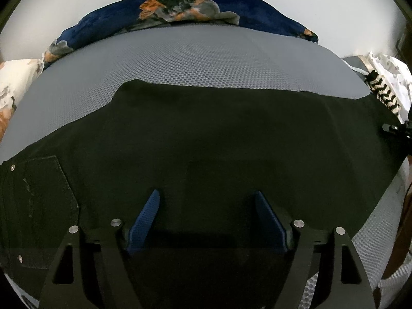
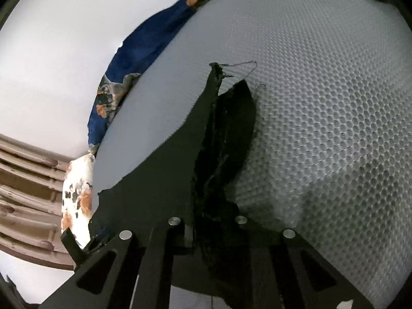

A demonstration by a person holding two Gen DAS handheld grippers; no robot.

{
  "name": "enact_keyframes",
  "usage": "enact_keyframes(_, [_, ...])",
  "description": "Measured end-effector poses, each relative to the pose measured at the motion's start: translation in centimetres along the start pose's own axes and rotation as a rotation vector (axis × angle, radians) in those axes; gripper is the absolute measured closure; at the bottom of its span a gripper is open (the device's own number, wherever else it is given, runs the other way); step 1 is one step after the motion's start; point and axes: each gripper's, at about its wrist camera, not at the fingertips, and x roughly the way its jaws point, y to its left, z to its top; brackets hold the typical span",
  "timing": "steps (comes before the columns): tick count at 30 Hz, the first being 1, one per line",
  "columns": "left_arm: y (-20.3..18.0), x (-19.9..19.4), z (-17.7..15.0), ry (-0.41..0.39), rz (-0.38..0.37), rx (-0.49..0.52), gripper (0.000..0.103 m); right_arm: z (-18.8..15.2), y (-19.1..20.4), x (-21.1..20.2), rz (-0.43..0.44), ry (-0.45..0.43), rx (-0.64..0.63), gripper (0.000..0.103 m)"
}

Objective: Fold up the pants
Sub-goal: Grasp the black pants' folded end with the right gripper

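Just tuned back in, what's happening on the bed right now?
A person is folding black pants on the grey honeycomb mattress. The right tongs are shut on the pants, pinching a frayed leg end that is raised off the mattress. The left tongs are open over the flat middle of the pants, gripping nothing. A back pocket faces up.

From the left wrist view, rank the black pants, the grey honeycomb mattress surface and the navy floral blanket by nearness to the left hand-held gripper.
1. Black pants: directly under and ahead of the open left hand-held gripper.
2. Grey honeycomb mattress surface: bare stretch beyond the pants' far edge.
3. Navy floral blanket: bunched along the mattress's far side, against the wall.
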Motion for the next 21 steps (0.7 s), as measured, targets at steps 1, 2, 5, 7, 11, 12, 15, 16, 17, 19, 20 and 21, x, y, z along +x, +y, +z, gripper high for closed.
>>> enact_keyframes(1, [0.1,-0.1,0.0,-0.004,-0.007,-0.005,0.026,-0.1,0.8,-0.1,-0.004,-0.004,-0.004,0.093])
enact_keyframes(2, [0.2,-0.1,-0.1,-0.007,-0.013,-0.01,0.026,-0.3,1.5,-0.2,-0.006,-0.01,-0.01,0.093])
enact_keyframes(5, [0.5,-0.3,-0.1,-0.013,-0.031,-0.024,0.026,-1.0,3.6,-0.5,-0.009,-0.026,-0.029,0.093])
enact_keyframes(7, [0.7,-0.4,-0.1,-0.016,-0.047,-0.034,0.026,-1.6,5.1,-0.5,-0.004,-0.031,-0.051,0.093])
enact_keyframes(11, [1.4,-1.1,0.1,-0.019,-0.084,-0.071,0.026,-2.7,7.8,-0.1,0.031,-0.037,-0.073,0.093])
enact_keyframes(12, [1.6,-1.3,0.1,-0.023,-0.089,-0.08,0.026,-2.9,8.4,0.2,0.041,-0.036,-0.075,0.093])
enact_keyframes(15, [2.2,-2.2,0.1,-0.046,-0.101,-0.099,0.026,-3.6,10.6,1.0,0.079,-0.021,-0.09,0.094])
enact_keyframes(16, [2.6,-2.6,0.1,-0.056,-0.104,-0.105,0.026,-3.8,11.5,1.5,0.087,-0.012,-0.099,0.094])
enact_keyframes(17, [2.9,-2.9,0.2,-0.064,-0.106,-0.111,0.026,-4.0,12.4,2.1,0.095,-0.002,-0.108,0.094])
enact_keyframes(19, [3.5,-3.6,0.2,-0.081,-0.107,-0.118,0.026,-4.3,14.4,3.5,0.11,0.016,-0.133,0.094])
enact_keyframes(20, [3.7,-4.0,0.2,-0.092,-0.103,-0.116,0.026,-4.4,15.4,4.3,0.118,0.029,-0.147,0.094])
enact_keyframes(21, [4.0,-4.4,0.2,-0.105,-0.1,-0.115,0.026,-4.6,16.1,4.9,0.127,0.041,-0.155,0.094])
